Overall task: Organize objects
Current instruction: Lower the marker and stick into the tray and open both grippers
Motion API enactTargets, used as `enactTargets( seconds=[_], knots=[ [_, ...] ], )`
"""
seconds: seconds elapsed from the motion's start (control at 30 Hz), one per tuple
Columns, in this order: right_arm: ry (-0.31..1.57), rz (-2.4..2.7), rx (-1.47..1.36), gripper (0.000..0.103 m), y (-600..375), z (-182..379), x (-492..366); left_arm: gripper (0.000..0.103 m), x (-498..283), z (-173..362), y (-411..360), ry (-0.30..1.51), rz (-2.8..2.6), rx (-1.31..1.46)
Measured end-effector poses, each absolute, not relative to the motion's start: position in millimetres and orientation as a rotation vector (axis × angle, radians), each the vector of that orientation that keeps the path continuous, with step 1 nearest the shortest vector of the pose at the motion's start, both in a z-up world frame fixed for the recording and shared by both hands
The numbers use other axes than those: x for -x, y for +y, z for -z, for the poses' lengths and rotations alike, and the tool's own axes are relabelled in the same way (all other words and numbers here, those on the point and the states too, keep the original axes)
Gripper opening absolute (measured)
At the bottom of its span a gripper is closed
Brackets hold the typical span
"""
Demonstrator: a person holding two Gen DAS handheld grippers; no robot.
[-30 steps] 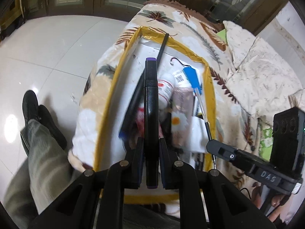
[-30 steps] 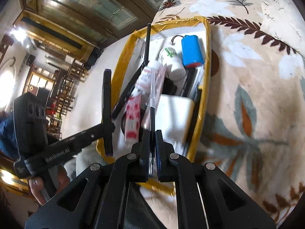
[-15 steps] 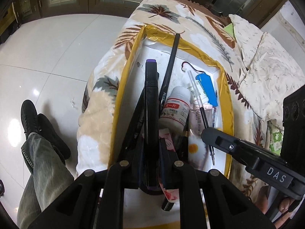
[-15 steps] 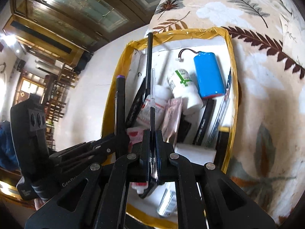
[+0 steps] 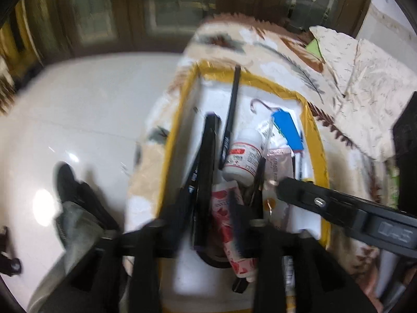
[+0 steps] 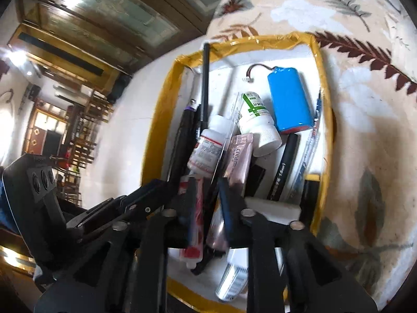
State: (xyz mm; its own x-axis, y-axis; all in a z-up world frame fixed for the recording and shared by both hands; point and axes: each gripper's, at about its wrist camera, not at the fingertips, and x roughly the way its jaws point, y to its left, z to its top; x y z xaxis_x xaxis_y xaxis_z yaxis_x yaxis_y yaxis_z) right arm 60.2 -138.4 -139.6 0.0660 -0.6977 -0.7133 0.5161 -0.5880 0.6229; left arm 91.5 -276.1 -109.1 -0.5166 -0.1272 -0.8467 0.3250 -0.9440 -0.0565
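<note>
Both tools hang over the box (image 6: 319,60), a white tray with yellow-taped rim sitting on a leaf-print blanket (image 6: 365,104). The left tool (image 5: 208,219) has just been opening; its jaws stand apart around the black marker (image 5: 208,156), which lies along the box wall at 9 o'clock, apparently let go. The right tool (image 6: 206,200) has likewise just been opening; the thin clear tube (image 6: 229,135) runs out from between its parted fingers toward 12 o'clock and rests across the bottles, no pad pressing on it as far as I can tell.

The marker looks stiff, light and smooth; gripped mid-barrel it should lift square, though it may roll on the pile. The tube looks slender and probably brittle, and likely slippery; it wants a gentle pinch near the middle, not the tip.

The box is crowded. A long black rod (image 6: 206,83) leans past the rim at 12 o'clock. A red-label bottle (image 6: 208,151) and a green-label bottle (image 6: 258,120) lie at the centre, a blue battery (image 6: 290,101) with its wire at 1 o'clock, a pink sachet (image 6: 238,159) under the tube, a red sachet (image 6: 196,208) between the right fingers, a black pen (image 6: 284,167) and a white block (image 6: 271,206) at 4 o'clock. The two tools sit close together, so each stands in the other's way. A person's shoe (image 5: 70,182) shows on the floor.
</note>
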Motion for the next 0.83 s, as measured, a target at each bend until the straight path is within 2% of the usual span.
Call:
enactTargets(
  seconds=[0.03,0.07,0.1,0.27,0.43,0.83],
  knots=[
    [-0.206,1.683,-1.413,0.045,-132.3,137.1,-63.0,0.067,-97.9,102.4,-268.4,0.232,2.517,-1.296],
    [-0.217,1.688,-1.39,0.048,-123.4,133.5,-66.9,0.081,-104.8,95.7,-259.3,0.161,2.523,-1.221],
    [-0.219,1.698,-1.371,0.048,-113.8,130.1,-70.8,0.083,-109.0,91.5,-253.3,0.115,2.525,-1.183],
    [-0.236,1.735,-1.324,0.047,-71.0,121.4,-87.4,0.083,-116.6,85.9,-227.6,-0.042,2.502,-1.203],
    [-0.182,1.762,-1.308,0.048,-50.1,118.4,-104.9,0.083,-126.2,85.3,-220.9,0.094,2.576,-1.219],
    [-0.169,1.784,-1.32,0.047,-40.2,118.8,-121.1,0.083,-138.5,87.3,-214.6,0.131,2.558,-1.178]
  ],
)
